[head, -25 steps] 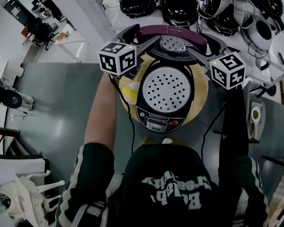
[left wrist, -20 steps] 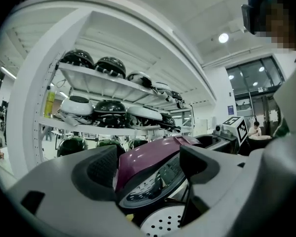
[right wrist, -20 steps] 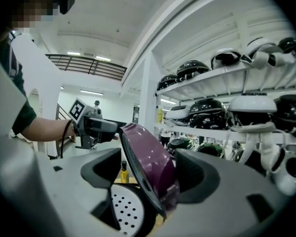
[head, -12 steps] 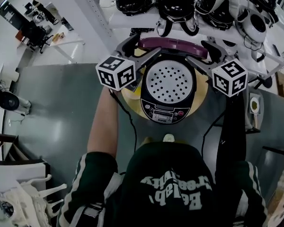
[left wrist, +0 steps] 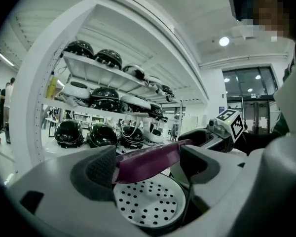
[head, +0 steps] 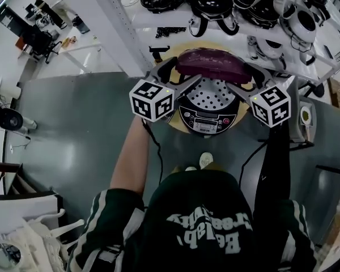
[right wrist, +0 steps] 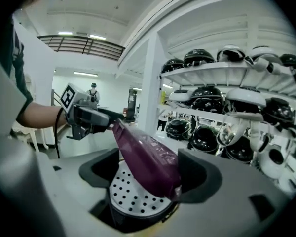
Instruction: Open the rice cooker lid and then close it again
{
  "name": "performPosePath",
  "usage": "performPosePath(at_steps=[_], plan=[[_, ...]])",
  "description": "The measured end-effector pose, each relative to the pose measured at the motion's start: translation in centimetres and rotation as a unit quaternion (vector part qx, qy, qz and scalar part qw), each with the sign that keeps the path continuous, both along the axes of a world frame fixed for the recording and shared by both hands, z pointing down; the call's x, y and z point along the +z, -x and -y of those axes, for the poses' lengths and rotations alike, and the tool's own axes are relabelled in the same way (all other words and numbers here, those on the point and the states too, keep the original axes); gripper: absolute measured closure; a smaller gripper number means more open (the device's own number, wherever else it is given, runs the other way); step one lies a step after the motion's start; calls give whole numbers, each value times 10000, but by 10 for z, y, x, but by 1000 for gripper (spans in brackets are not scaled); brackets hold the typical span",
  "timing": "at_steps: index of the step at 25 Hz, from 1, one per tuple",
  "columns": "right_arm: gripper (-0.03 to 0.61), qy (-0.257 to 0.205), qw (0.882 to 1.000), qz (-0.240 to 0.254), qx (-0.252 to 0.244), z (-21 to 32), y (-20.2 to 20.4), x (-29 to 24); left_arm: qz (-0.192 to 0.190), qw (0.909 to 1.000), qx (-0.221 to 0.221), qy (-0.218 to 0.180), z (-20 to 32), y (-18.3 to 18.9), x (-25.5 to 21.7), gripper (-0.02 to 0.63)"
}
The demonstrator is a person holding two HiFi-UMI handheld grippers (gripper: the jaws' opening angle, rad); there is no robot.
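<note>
Showing upside-down, illegible white lettering: sweatshirt [head: 207,208] before rice cooker [head: 207,118]

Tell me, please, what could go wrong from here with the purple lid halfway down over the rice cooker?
1. The lid hangs half shut above the holed inner plate. The right claw has just been opening, with the lid's edge loose between its sides, so the lid may drop and slam.
2. The left claw also straddles the lid's edge; a tip might get pinched against the cooker as the lid comes down.
</note>
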State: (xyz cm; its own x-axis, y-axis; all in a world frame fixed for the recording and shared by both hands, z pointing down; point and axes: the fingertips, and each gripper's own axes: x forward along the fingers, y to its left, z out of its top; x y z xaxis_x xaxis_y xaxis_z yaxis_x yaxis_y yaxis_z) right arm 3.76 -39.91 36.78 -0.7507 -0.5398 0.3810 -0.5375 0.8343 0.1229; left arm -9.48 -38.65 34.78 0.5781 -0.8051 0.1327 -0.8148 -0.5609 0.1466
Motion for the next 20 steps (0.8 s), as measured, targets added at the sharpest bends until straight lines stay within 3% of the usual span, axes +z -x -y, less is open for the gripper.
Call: performPosePath(at_steps=[10, 15, 20], plan=[[207, 302, 9994, 77, 157, -46, 8, 29, 139, 9988, 350, 302, -45, -19, 34, 224], [212, 323, 9988, -68, 366, -52, 12, 40, 238, 9985, 325, 367, -51, -25, 46, 224], [255, 561, 9968, -49, 559, -57, 8, 59, 296, 9969, 370, 629, -59, -25, 69, 224]])
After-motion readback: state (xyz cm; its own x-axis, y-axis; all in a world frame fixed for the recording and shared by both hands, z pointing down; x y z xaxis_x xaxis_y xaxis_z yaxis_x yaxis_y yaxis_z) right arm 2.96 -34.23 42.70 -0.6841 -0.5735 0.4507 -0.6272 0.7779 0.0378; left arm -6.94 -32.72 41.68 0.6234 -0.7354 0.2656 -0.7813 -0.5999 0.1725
